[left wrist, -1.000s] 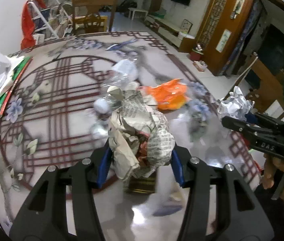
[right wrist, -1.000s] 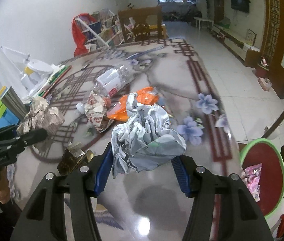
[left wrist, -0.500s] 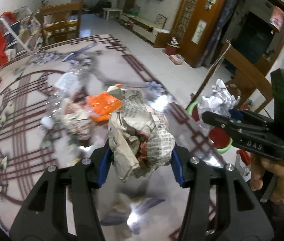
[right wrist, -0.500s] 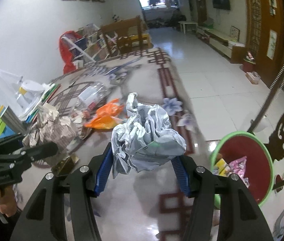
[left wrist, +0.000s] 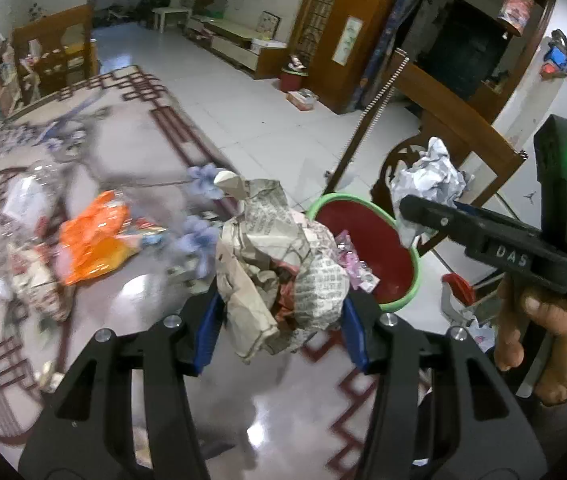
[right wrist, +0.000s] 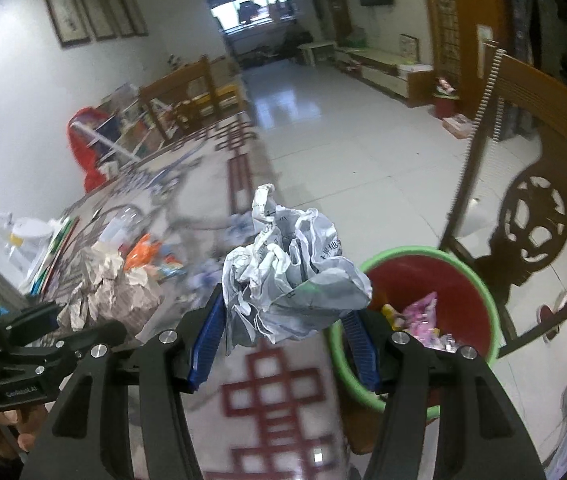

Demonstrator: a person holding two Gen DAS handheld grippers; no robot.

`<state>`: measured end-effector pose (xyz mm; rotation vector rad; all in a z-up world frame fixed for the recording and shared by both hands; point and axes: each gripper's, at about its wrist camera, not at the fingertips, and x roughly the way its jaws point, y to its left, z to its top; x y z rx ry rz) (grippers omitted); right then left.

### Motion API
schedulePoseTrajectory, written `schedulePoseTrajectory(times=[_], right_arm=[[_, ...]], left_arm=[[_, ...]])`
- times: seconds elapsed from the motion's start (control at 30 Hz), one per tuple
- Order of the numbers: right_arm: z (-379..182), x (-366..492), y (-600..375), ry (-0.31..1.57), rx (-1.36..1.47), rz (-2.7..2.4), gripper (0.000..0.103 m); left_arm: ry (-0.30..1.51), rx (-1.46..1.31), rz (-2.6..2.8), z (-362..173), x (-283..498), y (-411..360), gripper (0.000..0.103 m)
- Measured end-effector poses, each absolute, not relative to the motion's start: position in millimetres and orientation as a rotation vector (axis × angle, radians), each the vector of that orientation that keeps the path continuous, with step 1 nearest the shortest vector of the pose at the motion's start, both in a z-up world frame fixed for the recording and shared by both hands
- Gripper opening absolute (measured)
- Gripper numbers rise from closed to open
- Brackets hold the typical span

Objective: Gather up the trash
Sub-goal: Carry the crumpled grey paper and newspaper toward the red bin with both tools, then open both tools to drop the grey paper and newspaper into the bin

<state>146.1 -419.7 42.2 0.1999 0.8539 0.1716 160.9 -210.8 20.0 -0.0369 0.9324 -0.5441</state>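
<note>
Left gripper [left wrist: 281, 320] clamped on a crumpled newspaper ball [left wrist: 279, 264], blue pads pressing both sides, held above the glossy patterned table [left wrist: 155, 292]. Right gripper [right wrist: 283, 334] likewise closed around a crumpled grey-white paper wad [right wrist: 291, 276]. Red bin with green rim [left wrist: 367, 248] at two o'clock from the newspaper ball, just past the table edge, pink wrappers [right wrist: 421, 316] inside. In the right wrist view, same bin at three o'clock from the wad. More litter on the table at nine o'clock: orange plastic bag [left wrist: 91, 240], clear plastic bottle [left wrist: 27, 192], blurred. Carved wooden chair [right wrist: 531, 216] behind the bin.
</note>
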Motion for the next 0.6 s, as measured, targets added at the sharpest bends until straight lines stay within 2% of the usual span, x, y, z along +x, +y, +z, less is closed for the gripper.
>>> schedulePoseTrajectory(times=[0.6], right_arm=[[29,148,-527,0.909,0.238,-0.001,0.055]], left_arm=[[0.979,0.002,-0.753,0,198,-328,0.05]])
